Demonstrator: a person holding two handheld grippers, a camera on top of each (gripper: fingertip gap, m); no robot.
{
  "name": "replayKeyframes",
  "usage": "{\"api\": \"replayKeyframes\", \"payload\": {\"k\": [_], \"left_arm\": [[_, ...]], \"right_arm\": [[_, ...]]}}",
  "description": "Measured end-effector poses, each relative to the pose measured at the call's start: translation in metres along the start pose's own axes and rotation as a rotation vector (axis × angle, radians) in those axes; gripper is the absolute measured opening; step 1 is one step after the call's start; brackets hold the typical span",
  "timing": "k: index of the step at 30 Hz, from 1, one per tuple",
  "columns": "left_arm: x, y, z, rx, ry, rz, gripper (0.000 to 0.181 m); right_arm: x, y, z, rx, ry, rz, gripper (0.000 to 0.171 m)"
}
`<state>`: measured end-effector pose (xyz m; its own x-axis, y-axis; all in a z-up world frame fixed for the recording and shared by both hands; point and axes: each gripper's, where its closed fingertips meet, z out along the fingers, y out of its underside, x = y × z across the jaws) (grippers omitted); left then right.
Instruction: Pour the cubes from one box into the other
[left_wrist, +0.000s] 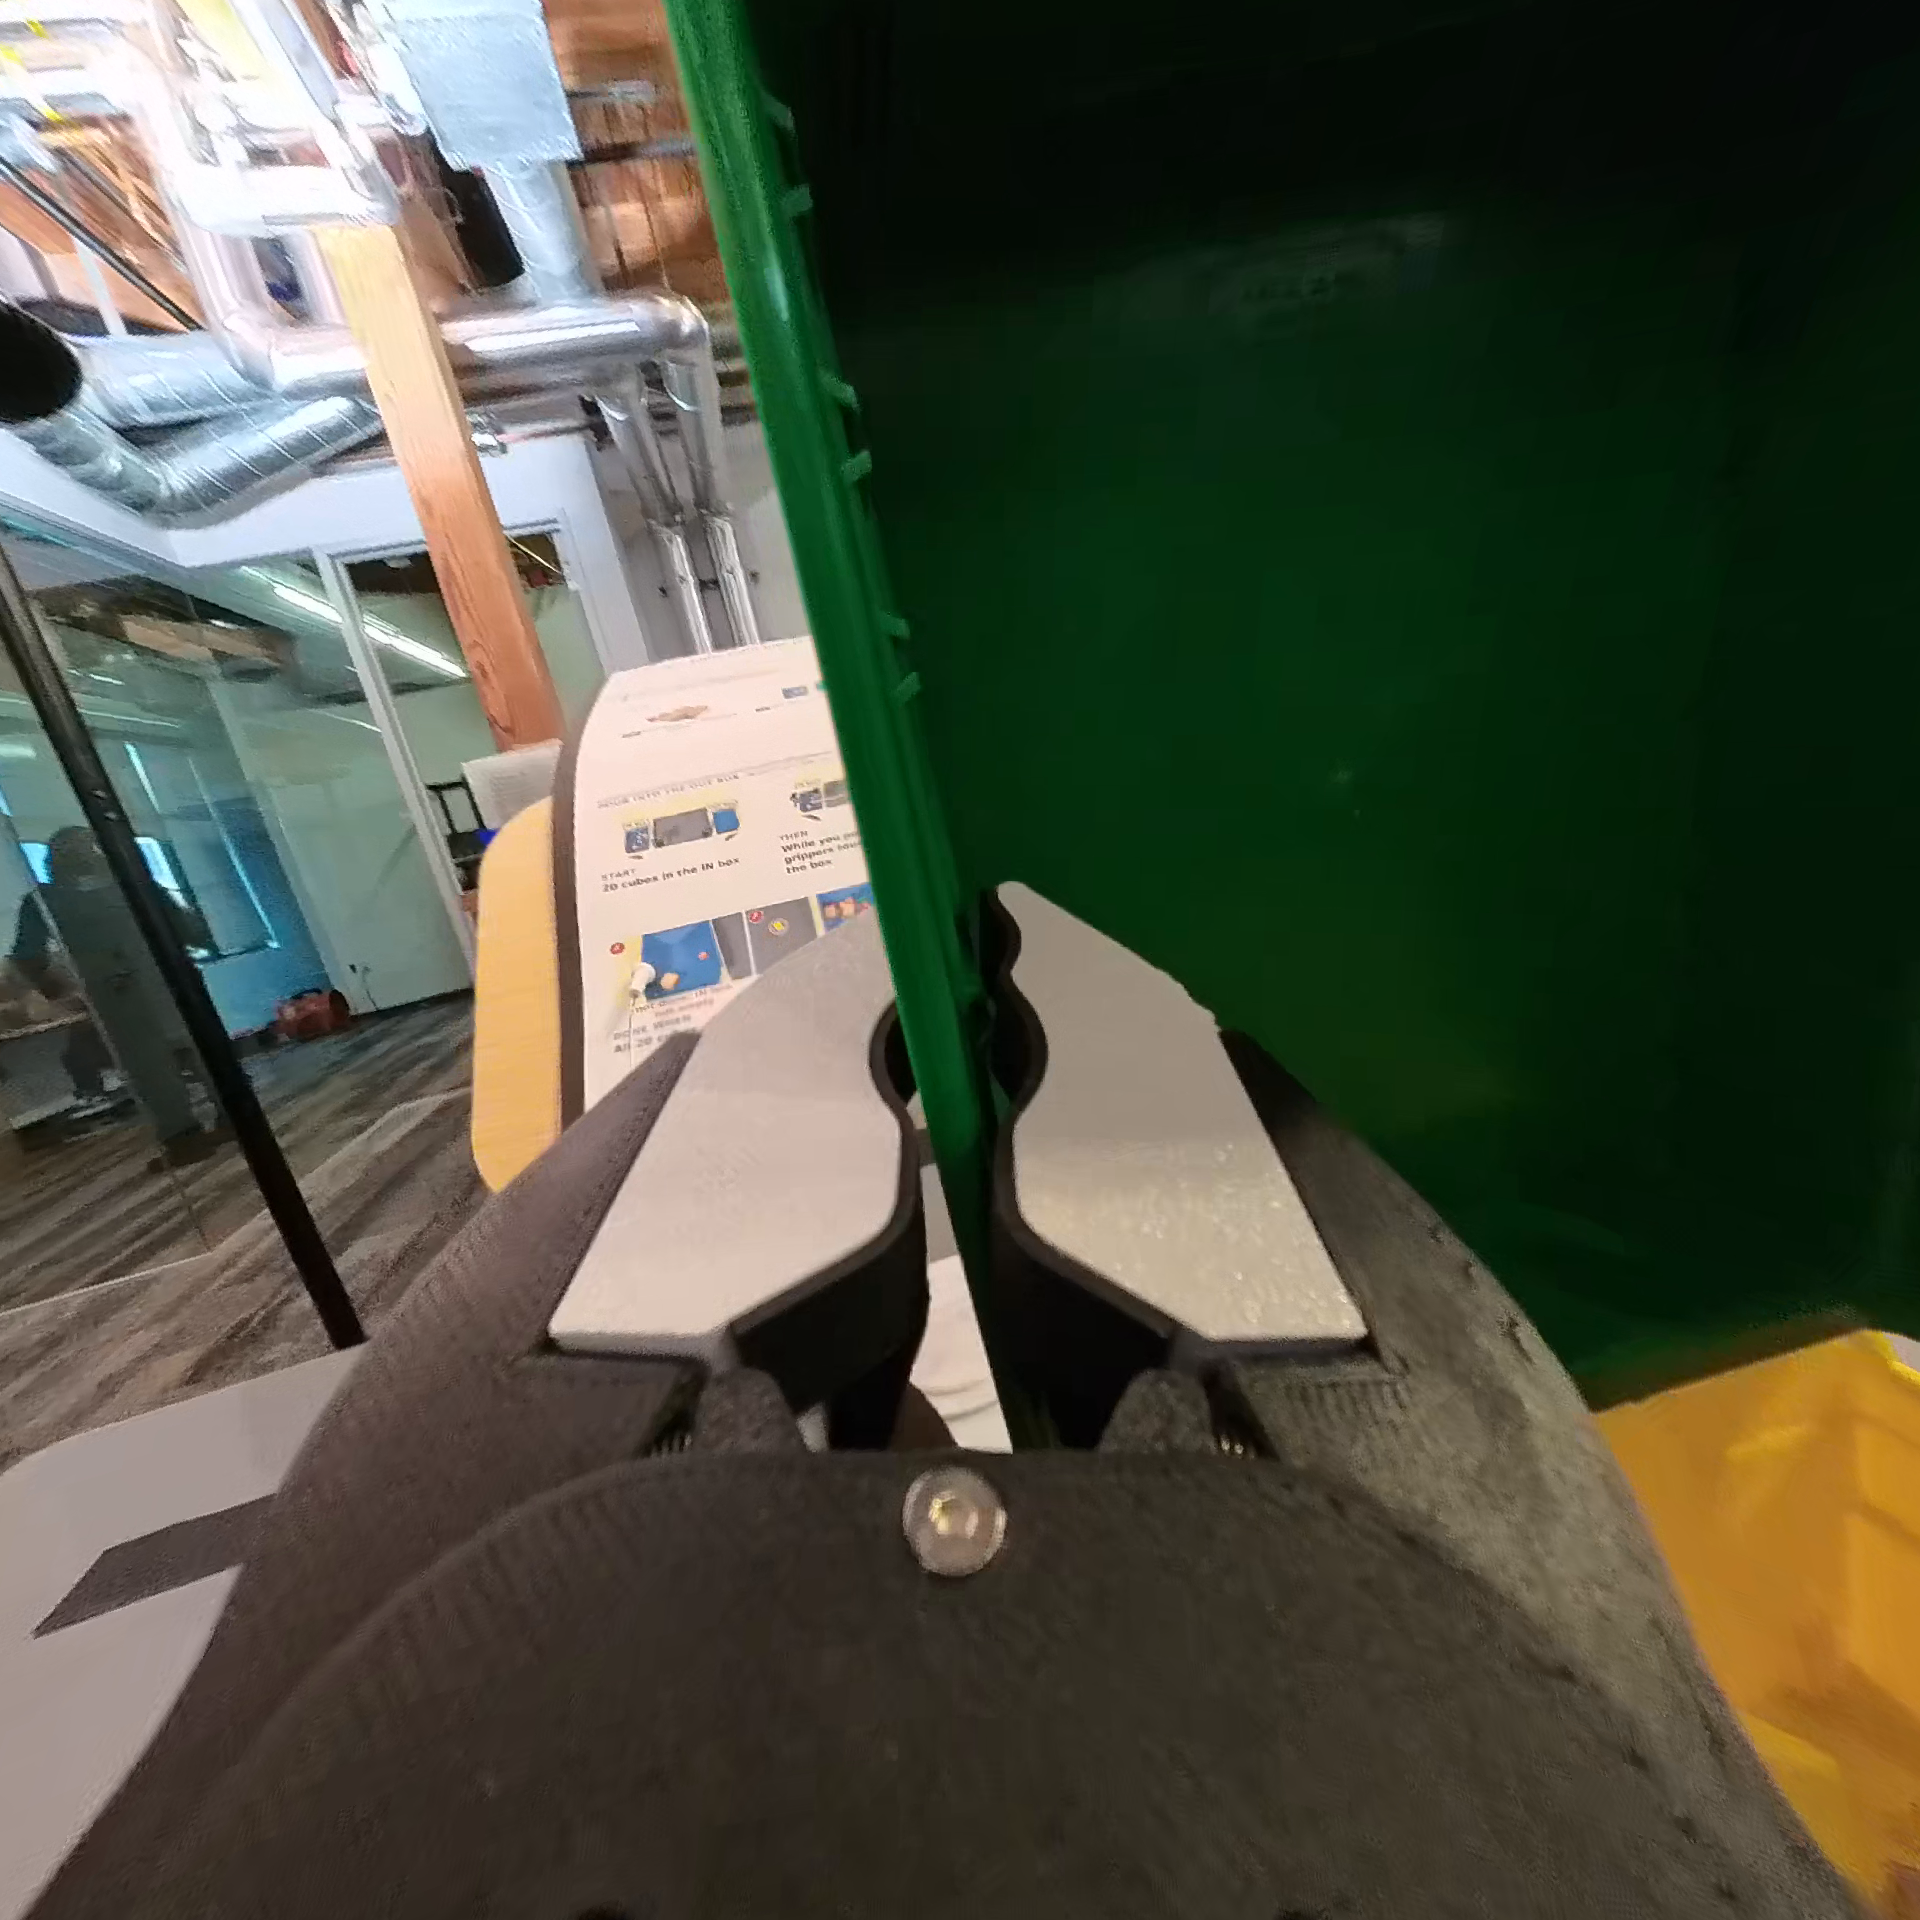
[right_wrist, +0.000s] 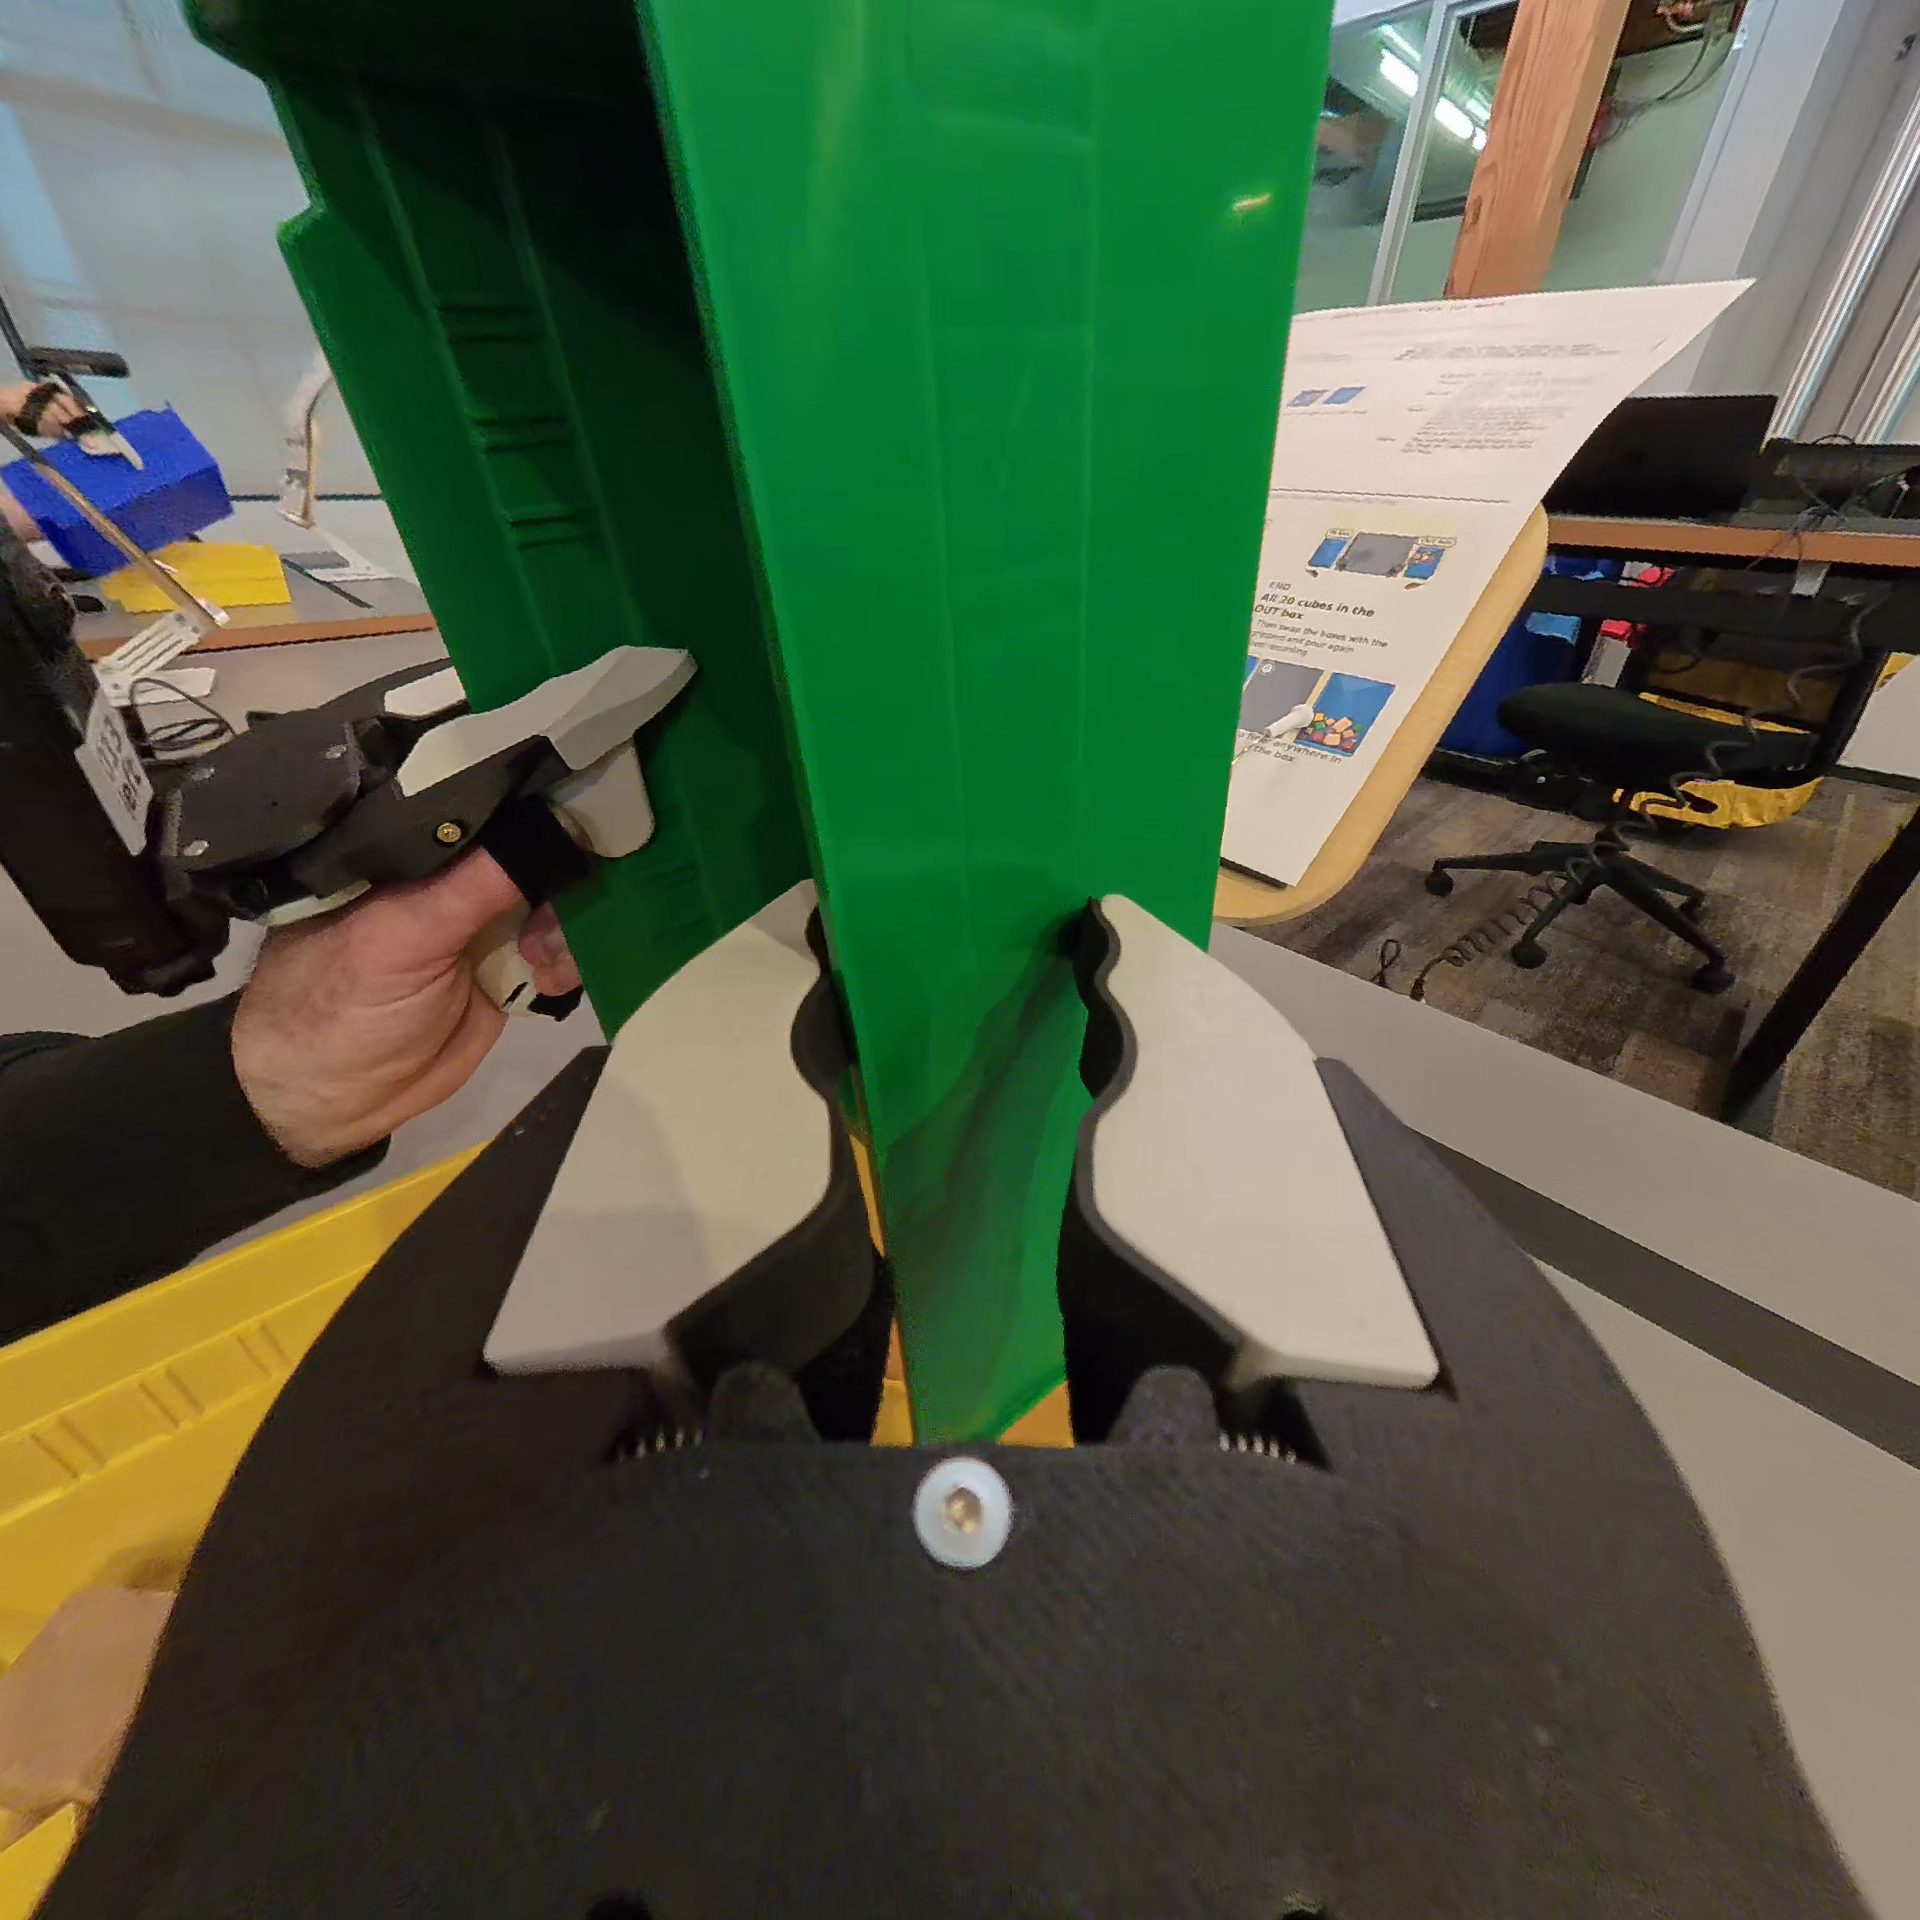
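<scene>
A green box (left_wrist: 1403, 623) is held up on end, tilted steeply above a yellow box (left_wrist: 1766, 1538). My left gripper (left_wrist: 951, 966) is shut on the green box's wall at its rim. My right gripper (right_wrist: 951, 925) is shut on another wall of the green box (right_wrist: 987, 468). The left gripper (right_wrist: 582, 748), held by a hand, also shows in the right wrist view at the left side of the green box. The yellow box (right_wrist: 156, 1371) lies below at lower left. A tan cube (right_wrist: 73, 1683) shows at the bottom left corner. The inside of the green box looks dark and bare.
An instruction poster (right_wrist: 1434, 540) on a board stands behind the grey table (right_wrist: 1662, 1299). A black office chair (right_wrist: 1621, 758) and a desk stand at right. At far left another person's gripper holds a blue box (right_wrist: 114, 488). A black pole (left_wrist: 177, 987) stands left.
</scene>
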<state>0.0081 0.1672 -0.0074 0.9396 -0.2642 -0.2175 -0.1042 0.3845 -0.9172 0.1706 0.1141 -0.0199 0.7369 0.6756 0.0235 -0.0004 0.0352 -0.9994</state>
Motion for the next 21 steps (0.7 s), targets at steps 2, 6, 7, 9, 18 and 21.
{"api": "replayKeyframes", "payload": {"k": [2, 6, 7, 9, 18, 21], "left_arm": [[-0.002, -0.001, 0.002, -0.034, 0.015, 0.006, 0.008], [-0.006, -0.008, 0.003, -0.069, 0.035, 0.023, 0.008], [-0.006, -0.009, 0.003, -0.089, 0.044, 0.036, 0.008], [-0.008, -0.008, 0.005, -0.139, 0.061, 0.071, 0.008], [-0.047, -0.031, -0.004, -0.229, 0.093, 0.153, 0.006], [-0.070, -0.028, -0.011, -0.278, 0.117, 0.133, 0.006]], "right_arm": [[0.000, -0.003, 0.001, -0.019, 0.013, -0.004, 0.036], [-0.002, -0.008, 0.003, -0.042, 0.027, -0.014, 0.034], [-0.003, -0.009, 0.003, -0.052, 0.033, -0.003, 0.033], [-0.005, -0.012, 0.003, -0.079, 0.046, 0.009, 0.033], [-0.043, -0.011, 0.021, -0.269, 0.000, -0.052, 0.034], [-0.067, -0.015, 0.027, -0.250, -0.080, -0.016, 0.035]]}}
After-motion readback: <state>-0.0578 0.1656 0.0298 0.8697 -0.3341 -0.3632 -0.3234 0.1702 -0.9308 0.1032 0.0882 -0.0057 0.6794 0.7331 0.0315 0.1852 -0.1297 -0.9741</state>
